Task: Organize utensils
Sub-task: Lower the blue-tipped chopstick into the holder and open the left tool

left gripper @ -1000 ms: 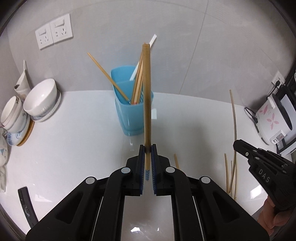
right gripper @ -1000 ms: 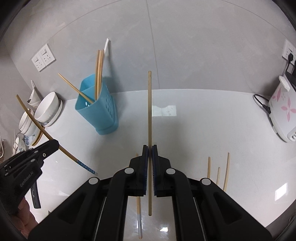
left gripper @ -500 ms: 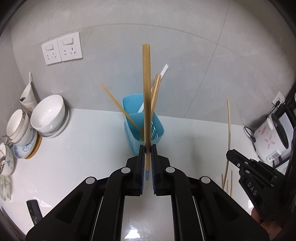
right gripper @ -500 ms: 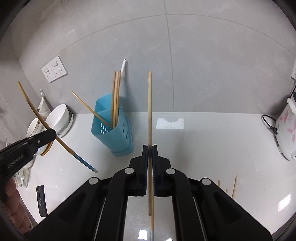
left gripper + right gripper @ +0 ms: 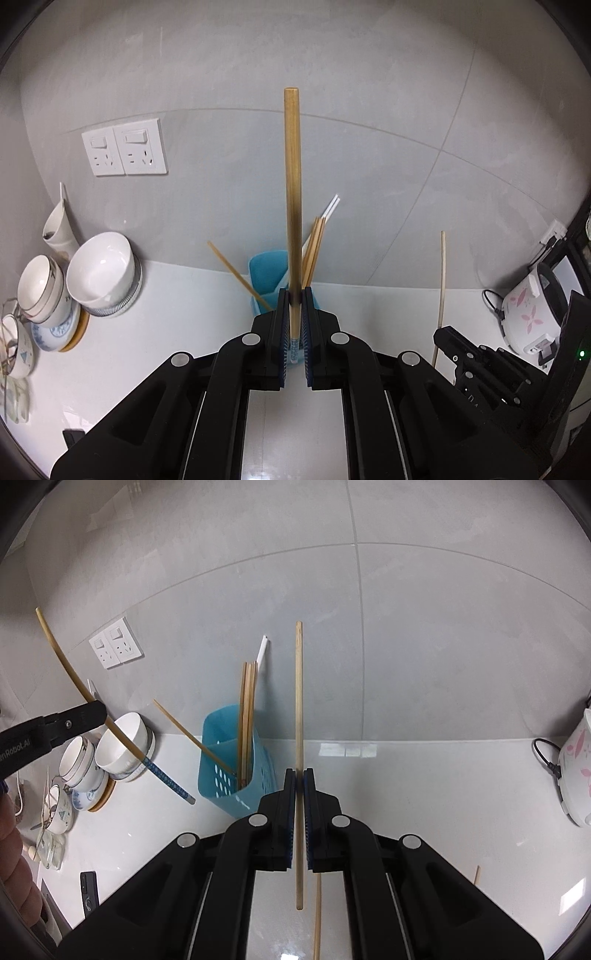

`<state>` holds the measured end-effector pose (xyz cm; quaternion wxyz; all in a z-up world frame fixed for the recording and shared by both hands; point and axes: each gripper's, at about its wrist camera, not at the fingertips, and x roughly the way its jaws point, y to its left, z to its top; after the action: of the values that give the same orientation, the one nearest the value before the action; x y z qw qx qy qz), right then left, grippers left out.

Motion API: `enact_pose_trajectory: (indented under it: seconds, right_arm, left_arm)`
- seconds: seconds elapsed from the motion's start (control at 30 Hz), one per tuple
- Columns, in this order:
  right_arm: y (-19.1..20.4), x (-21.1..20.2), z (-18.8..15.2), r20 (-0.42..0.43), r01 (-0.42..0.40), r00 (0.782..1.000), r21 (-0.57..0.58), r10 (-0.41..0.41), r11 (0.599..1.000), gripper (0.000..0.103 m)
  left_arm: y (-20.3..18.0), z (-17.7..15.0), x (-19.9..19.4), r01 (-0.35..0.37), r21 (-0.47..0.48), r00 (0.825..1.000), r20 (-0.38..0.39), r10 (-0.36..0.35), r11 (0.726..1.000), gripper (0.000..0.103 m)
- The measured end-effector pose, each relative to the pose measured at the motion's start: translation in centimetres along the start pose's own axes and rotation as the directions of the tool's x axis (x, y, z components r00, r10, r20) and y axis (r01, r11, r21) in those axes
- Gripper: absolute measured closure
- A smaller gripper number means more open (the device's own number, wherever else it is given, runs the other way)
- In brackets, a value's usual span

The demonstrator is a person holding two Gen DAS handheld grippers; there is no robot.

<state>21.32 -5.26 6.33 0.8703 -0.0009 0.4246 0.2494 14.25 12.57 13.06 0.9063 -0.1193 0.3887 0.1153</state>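
Behind left claw [image 5: 294, 295], half-hidden blue holder [image 5: 266, 271]

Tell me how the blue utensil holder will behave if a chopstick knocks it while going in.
The blue utensil holder looks like thin perforated plastic, so probably light. It stands tall and narrow with chopsticks leaning out the top, so a sideways knock may tip it. The glossy countertop suggests it could slide instead.

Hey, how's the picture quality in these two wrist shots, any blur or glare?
Left wrist: the held chopstick smears near the blue holder; fisheye bends the wall tile lines. Right wrist: sharper, with window glare on the counter and dark vignetted corners.
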Motion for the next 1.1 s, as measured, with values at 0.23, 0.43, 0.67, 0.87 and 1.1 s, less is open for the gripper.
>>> enact_pose_trajectory:
  seconds: [0.23, 0.43, 0.67, 0.87, 1.1]
  right_arm:
    - [0.6, 1.9, 1.6, 0.005, -0.025, 1.000, 0.003, 0.025, 1.000, 0.100]
    - [0.8, 4.3, 2.1, -0.027, -0.035, 0.999, 0.013, 0.036, 0.999, 0.100]
    - [0.6, 6.9, 2.0, -0.065, -0.041, 0.997, 0.027, 0.043, 0.999, 0.100]
    - [0.3, 8.4, 1.8, -0.069, -0.032, 0.997, 0.032, 0.034, 0.999, 0.100]
    - [0.1, 9.3, 1.7, -0.070, -0.023, 0.997, 0.026, 0.025, 0.999, 0.100]
  left_arm:
    - [0.7, 1.5, 3.0, 0.005, -0.008, 1.000, -0.011, -0.005, 1.000, 0.097]
    - [1.9, 1.6, 7.0, 0.000, -0.026, 0.998, -0.061, -0.002, 1.000, 0.097]
    - [2.5, 1.2, 10.6, 0.011, -0.028, 0.995, -0.096, -0.014, 1.000, 0.097]
    - [2.5, 0.3, 13.4, 0.008, -0.031, 0.990, -0.143, -0.012, 0.999, 0.097]
    - [2.7, -0.3, 15.3, -0.005, -0.023, 0.987, -0.161, 0.001, 1.000, 0.097]
